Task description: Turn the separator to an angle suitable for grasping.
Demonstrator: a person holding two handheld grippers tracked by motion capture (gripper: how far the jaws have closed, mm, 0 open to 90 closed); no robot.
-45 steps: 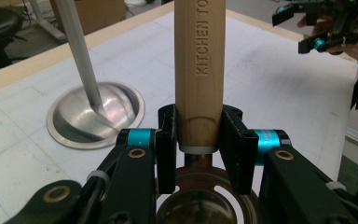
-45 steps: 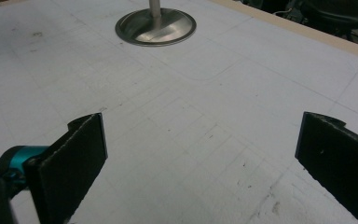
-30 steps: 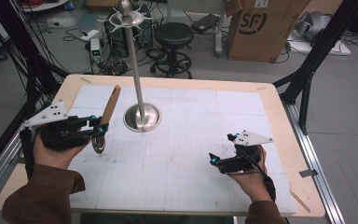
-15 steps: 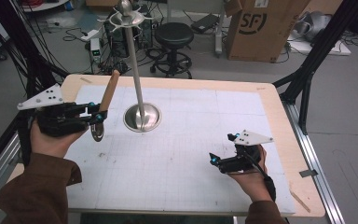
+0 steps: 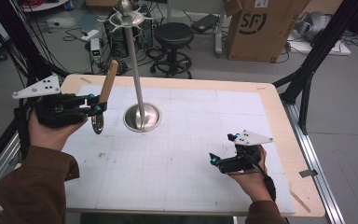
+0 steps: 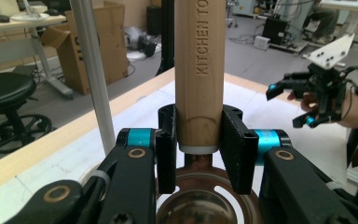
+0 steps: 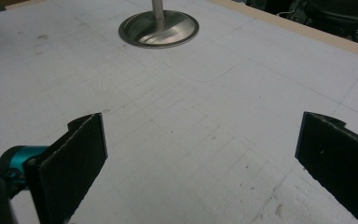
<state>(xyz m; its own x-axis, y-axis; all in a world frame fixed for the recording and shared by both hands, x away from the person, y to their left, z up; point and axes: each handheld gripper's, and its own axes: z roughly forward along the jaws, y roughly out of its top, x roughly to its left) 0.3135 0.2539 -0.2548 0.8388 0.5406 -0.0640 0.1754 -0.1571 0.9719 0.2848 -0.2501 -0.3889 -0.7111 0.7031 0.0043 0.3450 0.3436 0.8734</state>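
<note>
A kitchen utensil with a wooden handle (image 5: pixel 108 81) and a round metal head (image 5: pixel 97 124) hangs upright over the left side of the table. My left gripper (image 5: pixel 99 103) is shut on the bottom end of the handle (image 6: pixel 199 70), and its pads (image 6: pixel 235 149) press both sides just above the metal head. To its right stands a metal stand with a thin pole (image 5: pixel 135 70), a round base (image 5: pixel 142 116) and a ring of hooks (image 5: pixel 125 16) at the top. My right gripper (image 5: pixel 212 158) rests low at the table's front right, open, nothing between its jaws (image 7: pixel 200 163).
A white gridded mat (image 5: pixel 186 154) covers the wooden table (image 5: pixel 270 100). Behind the table are a black stool (image 5: pixel 174 37) and a cardboard box (image 5: pixel 261 28). Black frame struts (image 5: pixel 307 70) rise at both back corners. The stand's base (image 7: pixel 159 29) lies ahead of the right gripper.
My left gripper has lifted the utensil higher off the mat and drawn slightly to the left. The right gripper has not moved.
</note>
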